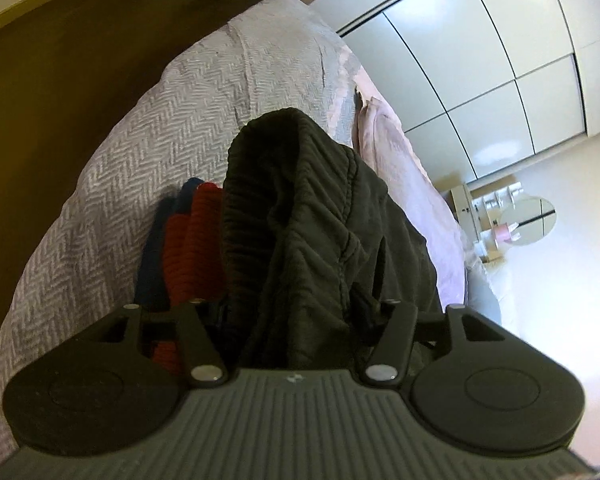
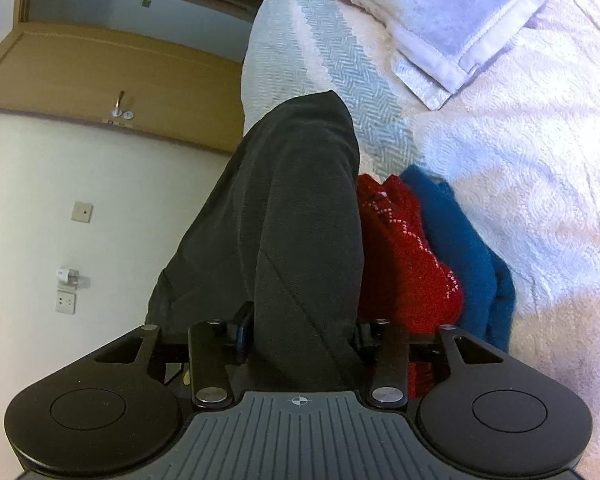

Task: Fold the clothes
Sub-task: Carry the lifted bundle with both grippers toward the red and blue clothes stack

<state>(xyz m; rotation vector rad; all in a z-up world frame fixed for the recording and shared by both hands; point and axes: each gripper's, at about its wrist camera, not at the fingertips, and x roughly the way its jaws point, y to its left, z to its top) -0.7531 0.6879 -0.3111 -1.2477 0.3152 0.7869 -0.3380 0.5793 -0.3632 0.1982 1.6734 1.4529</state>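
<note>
Both hand-held grippers, left (image 1: 296, 320) and right (image 2: 300, 336), have dark grey ribbed-waist cotton trousers (image 1: 300, 220) bunched between part-open jaws; whether either truly grips, I cannot tell. The step looks like laying them on the bed (image 1: 148, 120); next, probably, spread them flat ahead, beside the red knitted sweater (image 2: 400, 252).

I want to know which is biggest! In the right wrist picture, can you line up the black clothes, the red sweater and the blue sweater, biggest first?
1. Black clothes, though nearest the camera
2. Red sweater and blue sweater: look alike, both partly hidden
</note>
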